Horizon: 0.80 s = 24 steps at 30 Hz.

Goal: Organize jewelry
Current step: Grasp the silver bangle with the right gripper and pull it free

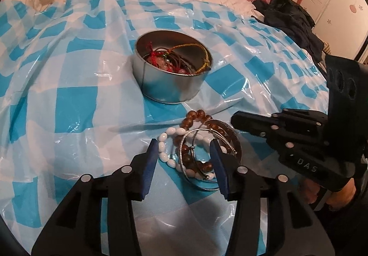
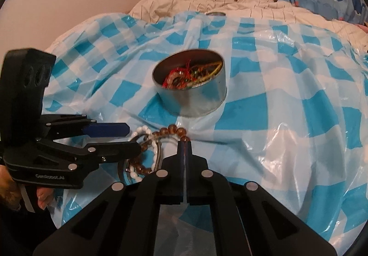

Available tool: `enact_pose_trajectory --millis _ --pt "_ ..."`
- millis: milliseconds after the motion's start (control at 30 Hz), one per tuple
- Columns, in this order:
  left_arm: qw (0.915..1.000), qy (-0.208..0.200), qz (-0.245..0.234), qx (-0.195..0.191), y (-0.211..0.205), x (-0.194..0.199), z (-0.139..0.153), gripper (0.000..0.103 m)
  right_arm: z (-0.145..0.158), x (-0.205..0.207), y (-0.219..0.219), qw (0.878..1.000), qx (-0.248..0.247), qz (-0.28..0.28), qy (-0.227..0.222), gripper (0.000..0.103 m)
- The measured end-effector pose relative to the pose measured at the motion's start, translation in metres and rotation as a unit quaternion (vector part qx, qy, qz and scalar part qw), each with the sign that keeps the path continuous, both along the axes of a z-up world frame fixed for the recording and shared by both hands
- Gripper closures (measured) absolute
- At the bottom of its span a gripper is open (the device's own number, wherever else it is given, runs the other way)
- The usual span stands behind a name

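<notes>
While the left gripper (image 1: 184, 159) spreads its jaws around the bracelet pile (image 1: 200, 148), just in front of the tin (image 1: 171, 86) on the checkered sheet (image 1: 69, 99), the right gripper (image 2: 184, 143) sits beside that pile, jaws pressed together.

Plastic sheet (image 1: 76, 99) is showing a blue-and-white check. Round tin (image 1: 171, 67) is reading silver-grey; red and gold cords (image 1: 177, 56) are showing inside. Near it, a white bead bracelet (image 1: 168, 148), amber-brown bead bracelet (image 1: 195, 118) and silver bangles (image 1: 230, 138). Left gripper (image 1: 184, 164) pads are blue, frame black.
</notes>
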<state>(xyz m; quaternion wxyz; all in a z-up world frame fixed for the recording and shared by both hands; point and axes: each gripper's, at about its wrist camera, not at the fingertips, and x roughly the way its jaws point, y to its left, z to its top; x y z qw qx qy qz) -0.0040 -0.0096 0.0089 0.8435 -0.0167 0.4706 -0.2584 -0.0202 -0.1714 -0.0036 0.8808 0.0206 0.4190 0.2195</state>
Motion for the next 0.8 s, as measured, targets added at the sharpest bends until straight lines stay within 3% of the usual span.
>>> enact_pose_trajectory --millis 67,100,167,233,300,367,400,500,700,800 --pt "0.9999 0.005 -0.007 0.013 -0.005 0.0 -0.004 0.062 -0.004 0.001 0.003 1.0 -0.013 0.004 0.005 0.101" --pt "0.9998 0.005 -0.011 0.018 -0.007 -0.001 -0.006 0.075 -0.006 0.001 0.006 1.0 -0.023 0.01 0.008 0.101" --pt "0.9994 0.006 -0.017 0.029 -0.01 -0.002 -0.008 0.085 -0.006 -0.001 0.009 1.0 -0.023 0.019 0.008 0.1" --pt "0.9994 0.004 -0.012 0.032 -0.009 -0.002 -0.008 0.086 -0.009 -0.002 0.012 0.999 -0.023 0.025 0.013 0.074" --pt "0.9995 0.003 -0.007 0.03 -0.006 -0.001 -0.007 0.088 -0.008 -0.004 0.015 0.999 -0.037 0.022 0.005 0.066" --pt "0.9995 -0.001 -0.008 0.031 -0.004 -0.002 -0.006 0.094 -0.01 -0.004 0.015 0.999 -0.037 0.023 0.006 0.068" --pt "0.9995 -0.003 -0.008 0.032 -0.005 -0.002 -0.005 0.099 -0.01 -0.004 0.014 0.999 -0.035 0.024 0.007 0.075" --pt "0.9997 -0.007 -0.01 0.02 -0.002 -0.002 0.002 0.099 -0.008 -0.005 0.013 0.999 -0.032 0.027 0.003 0.095" --pt "0.9994 0.001 0.008 -0.034 0.015 0.003 0.014 0.099 -0.002 -0.004 0.006 0.999 -0.033 0.006 -0.011 0.101" --pt "0.9994 -0.003 0.023 -0.024 0.022 0.006 0.014 0.099 0.001 -0.003 0.003 0.999 -0.044 -0.005 -0.021 0.101"
